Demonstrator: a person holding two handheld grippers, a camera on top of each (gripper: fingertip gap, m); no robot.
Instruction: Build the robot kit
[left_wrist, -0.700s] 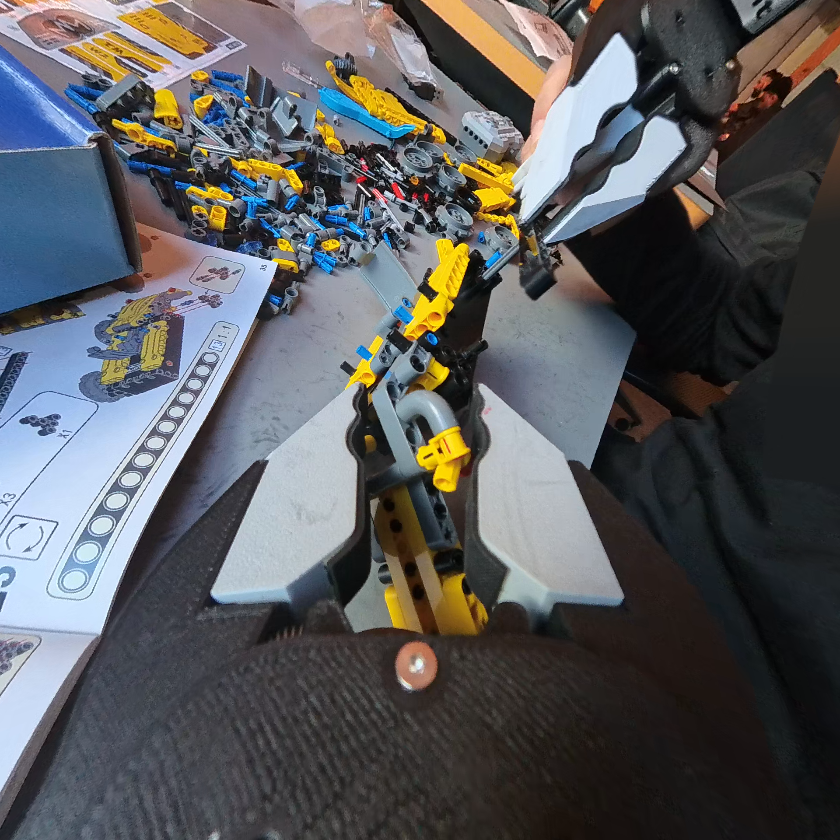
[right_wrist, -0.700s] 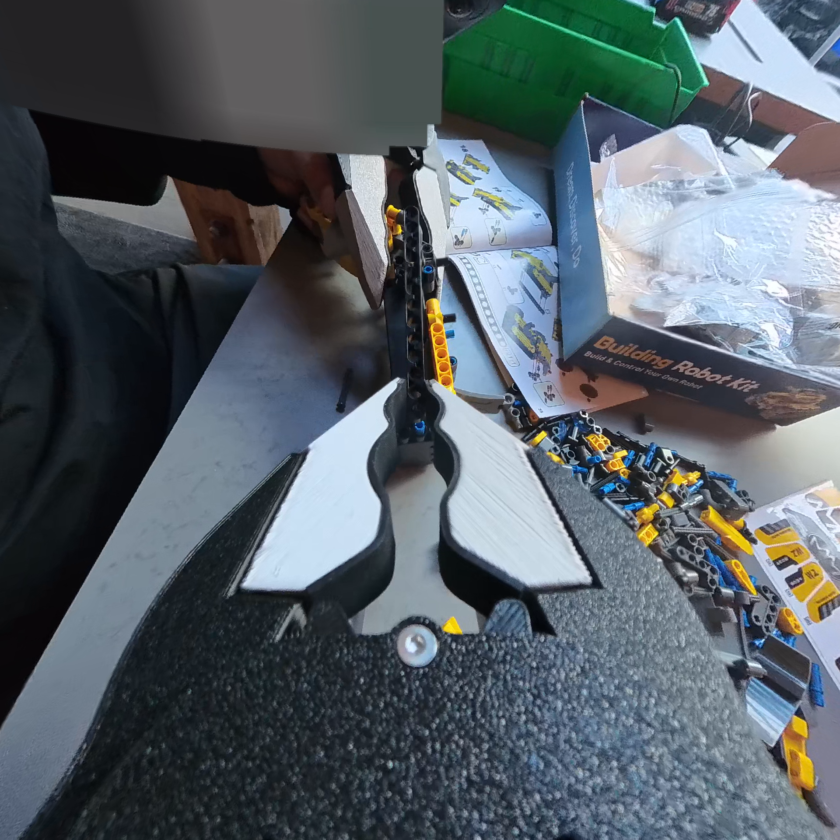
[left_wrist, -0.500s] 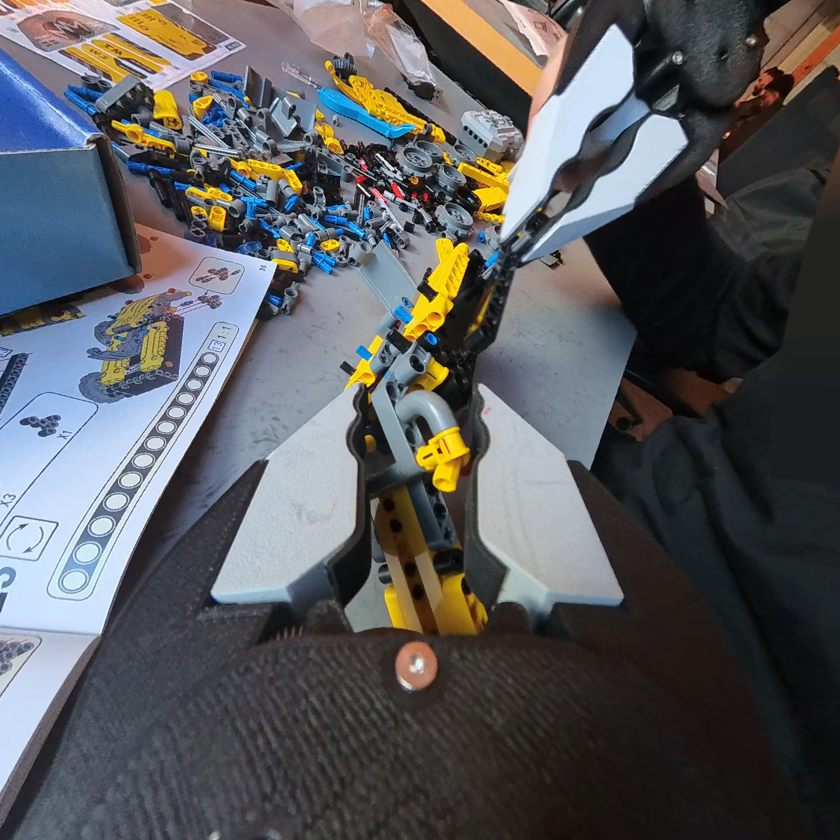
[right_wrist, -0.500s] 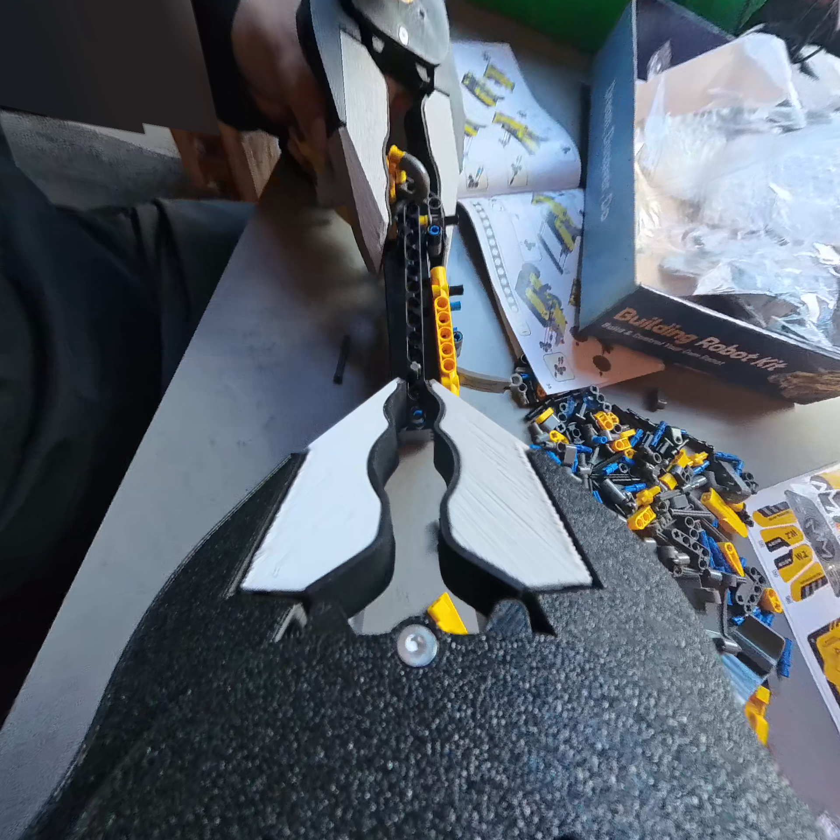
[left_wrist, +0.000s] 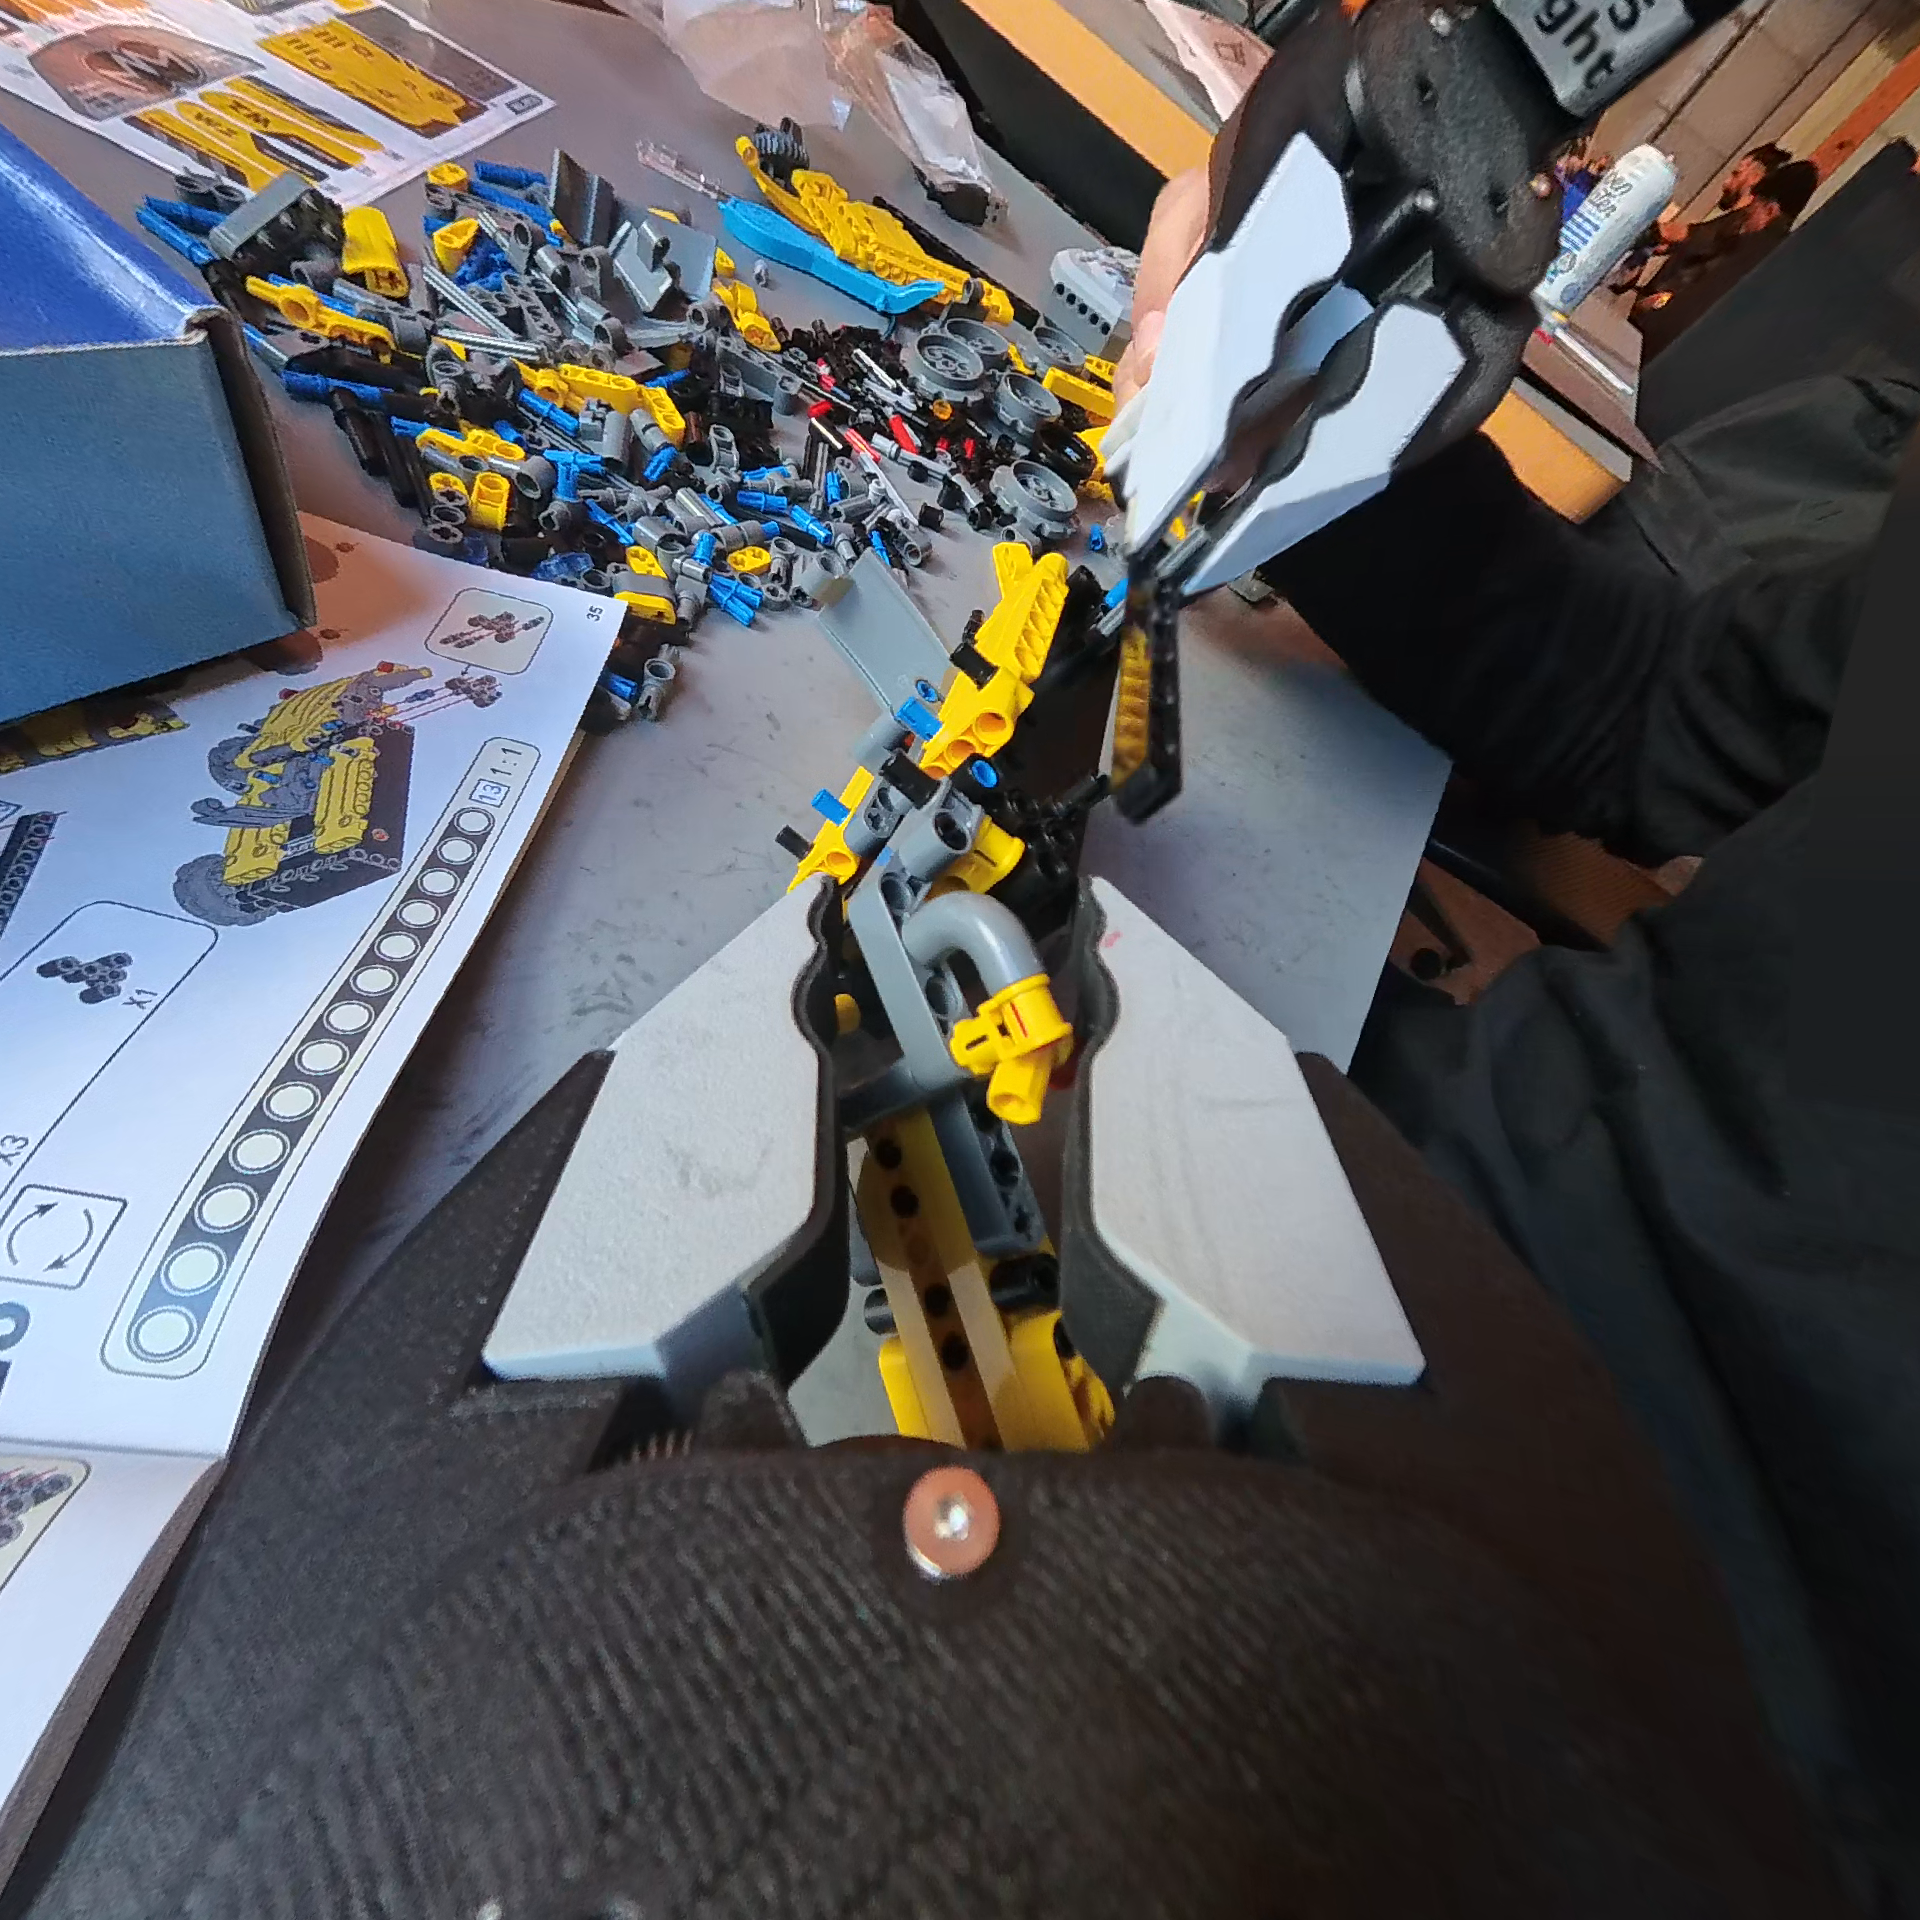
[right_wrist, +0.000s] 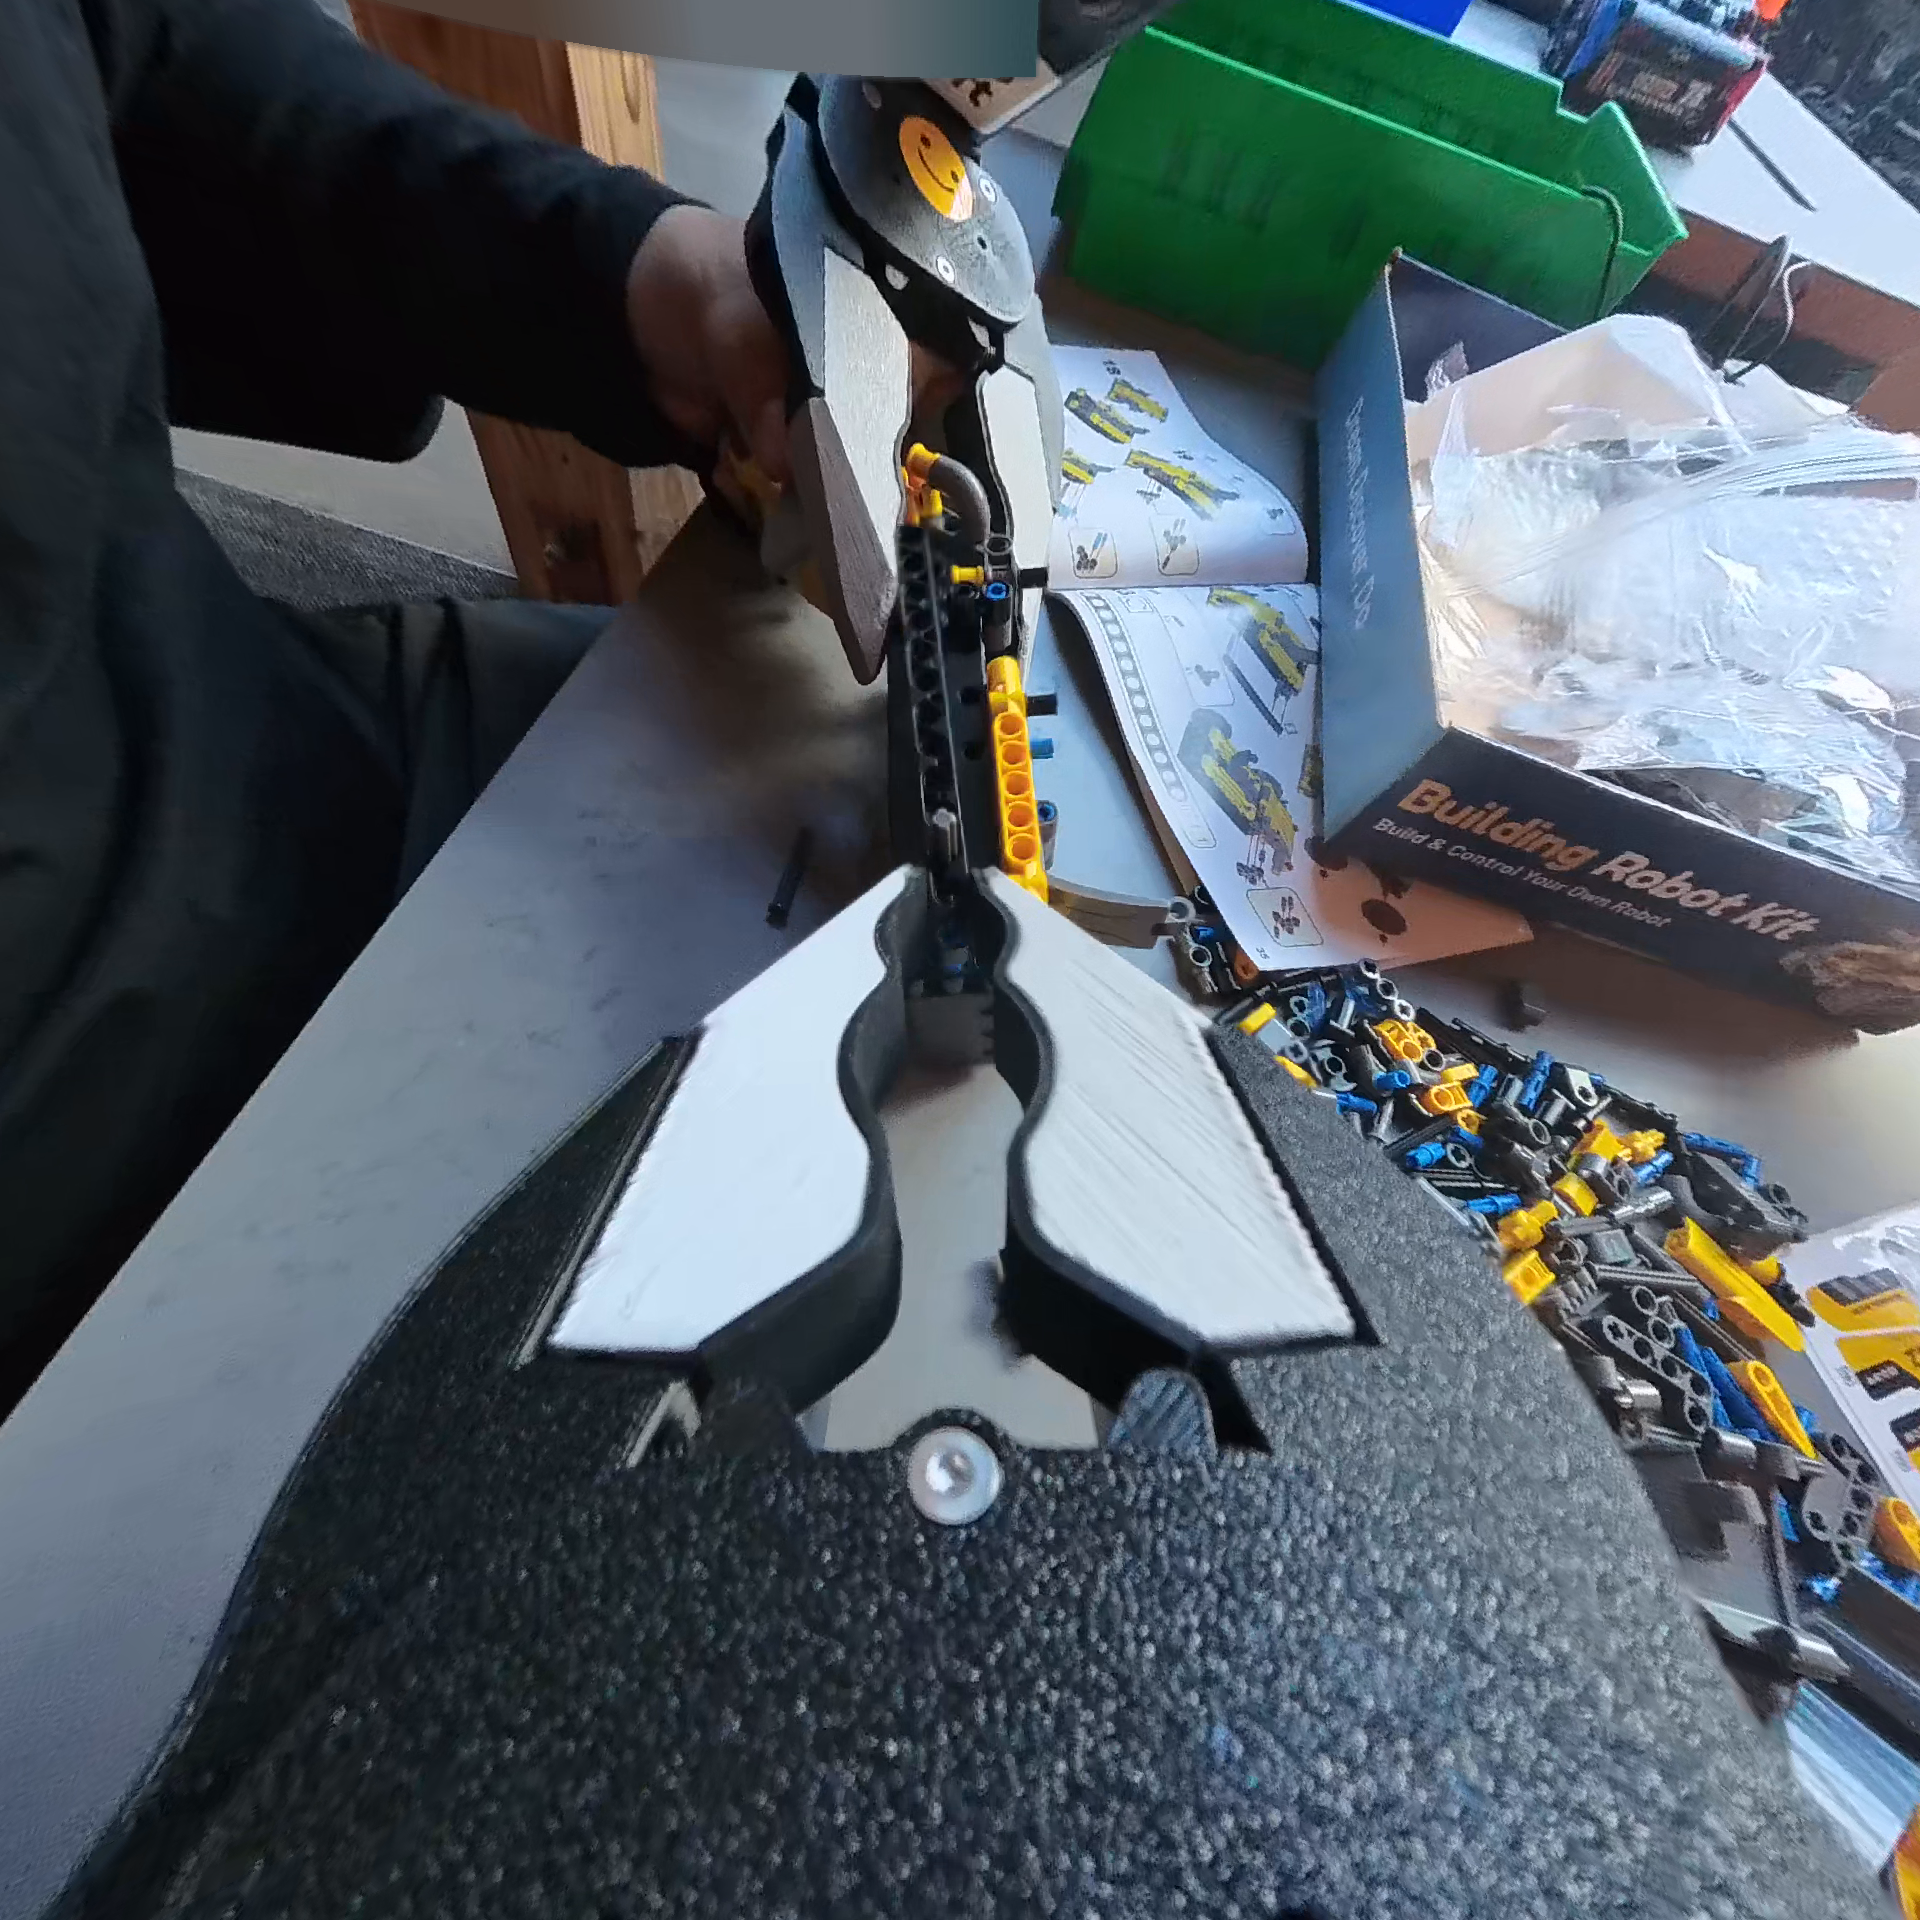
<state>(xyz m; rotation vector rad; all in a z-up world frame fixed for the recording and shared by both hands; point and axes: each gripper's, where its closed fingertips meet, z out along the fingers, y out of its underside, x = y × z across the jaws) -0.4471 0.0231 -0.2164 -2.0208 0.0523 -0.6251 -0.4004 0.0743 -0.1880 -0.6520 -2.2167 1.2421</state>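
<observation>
1. Since the earlier frames, the right gripper (left_wrist: 1164, 551) has drawn up and back a little in the left wrist view, and a black-and-yellow beam piece (left_wrist: 1148, 707) now hangs from its tips, just beside the main model rather than buried in it.
2. The left gripper (left_wrist: 951, 935) is clenched on the yellow, grey and black brick assembly (left_wrist: 966, 821), whose lower beams run back between the jaws; the model is held off the grey table (left_wrist: 665, 831).
3. The right gripper's jaws are pinched on the end of the long black beam, seen close in the right wrist view (right_wrist: 951, 935), with a yellow beam (right_wrist: 1013, 769) alongside it.
4. My judgement on working well: hold the left grip rigid as the anchor, keep the beam in line with the model's length, and avoid twisting, since pinned joints would likely pop apart.
5. On the table lie a dense heap of loose pieces (left_wrist: 644, 416), an open instruction booklet (left_wrist: 260, 935) and a blue box (left_wrist: 114, 468).
6. Farther off are crumpled clear plastic bags (right_wrist: 1683, 582) and green bins (right_wrist: 1299, 177); a person's dark sleeve (right_wrist: 364, 281) reaches in at the table edge.
</observation>
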